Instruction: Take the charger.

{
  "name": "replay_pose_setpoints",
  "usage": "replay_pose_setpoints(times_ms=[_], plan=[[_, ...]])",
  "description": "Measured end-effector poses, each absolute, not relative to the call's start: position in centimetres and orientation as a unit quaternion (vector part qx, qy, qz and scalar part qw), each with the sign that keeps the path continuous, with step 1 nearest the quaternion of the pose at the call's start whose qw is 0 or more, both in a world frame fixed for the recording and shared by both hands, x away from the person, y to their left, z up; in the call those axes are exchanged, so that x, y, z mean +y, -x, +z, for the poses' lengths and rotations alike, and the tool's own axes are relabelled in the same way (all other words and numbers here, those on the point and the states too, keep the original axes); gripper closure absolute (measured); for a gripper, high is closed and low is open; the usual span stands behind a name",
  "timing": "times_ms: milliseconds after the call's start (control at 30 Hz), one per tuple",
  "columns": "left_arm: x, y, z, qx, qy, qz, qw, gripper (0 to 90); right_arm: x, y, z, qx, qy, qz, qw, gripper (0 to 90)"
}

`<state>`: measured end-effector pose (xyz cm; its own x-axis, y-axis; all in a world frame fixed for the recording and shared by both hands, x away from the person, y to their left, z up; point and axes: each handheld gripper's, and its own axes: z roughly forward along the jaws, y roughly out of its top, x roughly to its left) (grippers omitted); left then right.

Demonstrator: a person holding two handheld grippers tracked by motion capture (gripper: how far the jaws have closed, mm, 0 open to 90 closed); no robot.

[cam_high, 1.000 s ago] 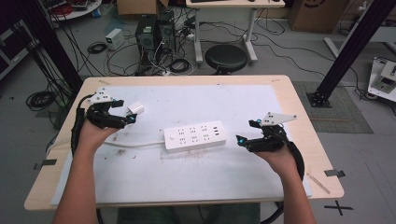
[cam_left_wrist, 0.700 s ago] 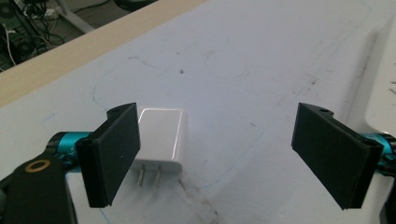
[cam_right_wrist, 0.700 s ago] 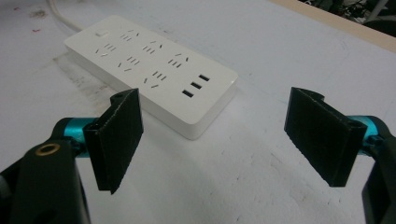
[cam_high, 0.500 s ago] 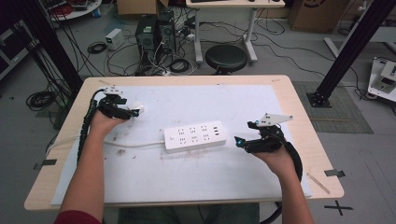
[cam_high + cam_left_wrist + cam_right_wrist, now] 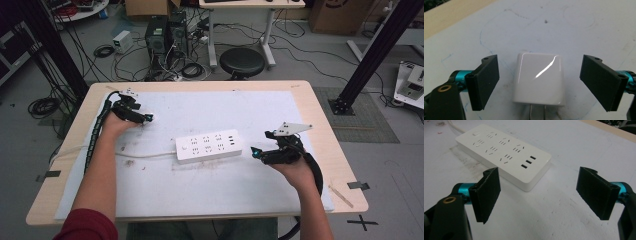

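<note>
A white plug adapter (image 5: 539,80) lies flat on the white mat, its two metal prongs pointing toward the camera. My left gripper (image 5: 542,83) stands open around it, with a gap between each pad and the adapter's sides. In the high view this gripper (image 5: 148,119) rests at the table's far left, low over the mat. A white power strip (image 5: 209,146) with several sockets and three USB ports lies in the middle of the mat. My right gripper (image 5: 255,151) hovers open just right of its USB end, holding nothing; the strip (image 5: 504,155) sits ahead and left of the jaws.
The strip's white cable (image 5: 142,155) runs left across the mat (image 5: 210,200) and off the wooden table (image 5: 325,120). A black stool (image 5: 242,62) and computer cases (image 5: 156,32) stand on the floor beyond the far edge.
The left gripper carried the white adapter toward the far left, set it down on the mat and opened its jaws. The right gripper has hardly moved.
</note>
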<state>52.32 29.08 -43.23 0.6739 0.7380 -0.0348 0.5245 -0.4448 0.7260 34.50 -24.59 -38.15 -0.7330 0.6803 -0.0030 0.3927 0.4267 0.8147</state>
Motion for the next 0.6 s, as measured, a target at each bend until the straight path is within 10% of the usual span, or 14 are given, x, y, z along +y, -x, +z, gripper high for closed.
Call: replay_pose_setpoints(times_ms=[600], plan=[[29.07,-52.49,-44.32,0.371,-0.849,0.145,0.346,29.8,-24.47,-34.48,-38.02,0.827,-0.332,0.422,0.169,20.0]])
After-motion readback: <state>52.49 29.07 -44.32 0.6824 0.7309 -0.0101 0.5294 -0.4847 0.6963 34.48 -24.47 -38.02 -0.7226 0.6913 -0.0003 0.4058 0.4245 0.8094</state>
